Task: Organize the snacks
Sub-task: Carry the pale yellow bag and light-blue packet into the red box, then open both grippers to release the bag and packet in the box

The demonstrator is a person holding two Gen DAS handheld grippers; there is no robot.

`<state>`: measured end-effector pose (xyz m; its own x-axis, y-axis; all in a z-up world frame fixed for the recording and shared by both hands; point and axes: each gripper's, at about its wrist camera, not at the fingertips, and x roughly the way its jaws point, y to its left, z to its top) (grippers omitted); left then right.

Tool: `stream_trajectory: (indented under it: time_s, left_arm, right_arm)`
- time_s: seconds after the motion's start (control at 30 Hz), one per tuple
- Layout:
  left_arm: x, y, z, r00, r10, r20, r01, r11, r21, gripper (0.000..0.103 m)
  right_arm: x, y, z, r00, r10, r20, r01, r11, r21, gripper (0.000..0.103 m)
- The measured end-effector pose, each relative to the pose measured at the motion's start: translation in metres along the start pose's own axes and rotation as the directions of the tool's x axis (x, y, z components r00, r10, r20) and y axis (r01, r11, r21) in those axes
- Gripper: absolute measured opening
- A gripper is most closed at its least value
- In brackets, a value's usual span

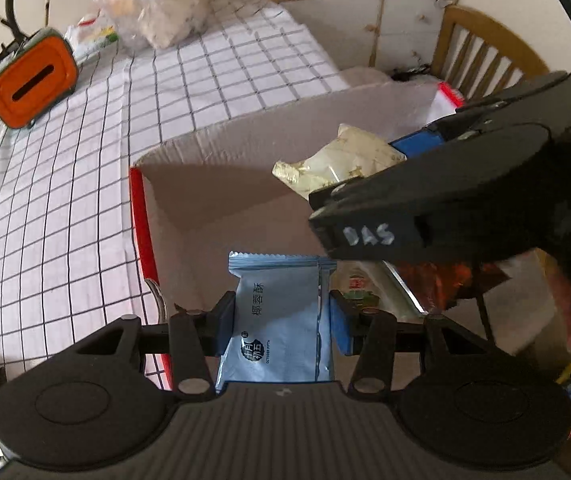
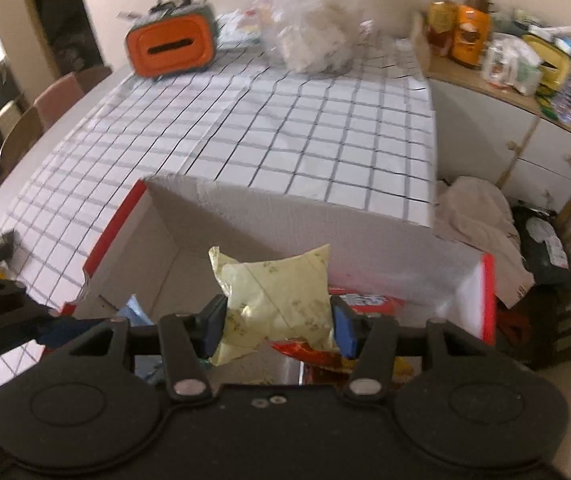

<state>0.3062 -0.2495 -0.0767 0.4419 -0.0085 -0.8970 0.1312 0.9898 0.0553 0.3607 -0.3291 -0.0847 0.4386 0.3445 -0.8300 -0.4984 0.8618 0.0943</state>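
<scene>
My left gripper [image 1: 281, 324] is shut on a light blue snack packet [image 1: 281, 320] with dark print, held over the open cardboard box [image 1: 189, 216] with red outer sides. My right gripper [image 2: 277, 324] is shut on a pale yellow snack packet [image 2: 281, 296], also above the box [image 2: 297, 216]. In the left wrist view the right gripper [image 1: 417, 160] comes in from the right with the yellow packet [image 1: 337, 160] hanging over the box. Red and orange snack packs [image 2: 365, 304] lie inside the box at its right side.
The box sits on a white checked tablecloth [image 1: 65, 200]. An orange tissue holder [image 1: 31, 80] and a clear plastic bag [image 1: 157, 4] stand at the far side of the table. A wooden chair [image 1: 481, 52] and a white cabinet [image 2: 525, 152] with bottles are to the right.
</scene>
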Motion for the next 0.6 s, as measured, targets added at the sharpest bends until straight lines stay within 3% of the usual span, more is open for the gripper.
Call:
stream_trajectory:
  time_s: [0.27, 0.43, 0.6]
  left_arm:
    - [0.021, -0.001, 0.006, 0.996, 0.042, -0.073, -0.042, 0.999, 0.003, 0.047]
    - [0.033, 0.001, 0.011, 0.990, 0.065, -0.127, -0.065, 0.998, 0.003, 0.047]
    - [0.034, 0.006, 0.011, 0.989, 0.071, -0.133, -0.073, 0.997, -0.010, 0.047]
  right_arm:
    - [0.034, 0.008, 0.003, 0.994, -0.013, -0.105, 0.005, 0.997, -0.078, 0.053]
    - [0.039, 0.011, 0.003, 0.993, -0.019, -0.117, 0.008, 0.995, -0.097, 0.054]
    - [0.041, 0.013, 0.003, 0.993, -0.026, -0.119, 0.014, 0.995, -0.100, 0.055]
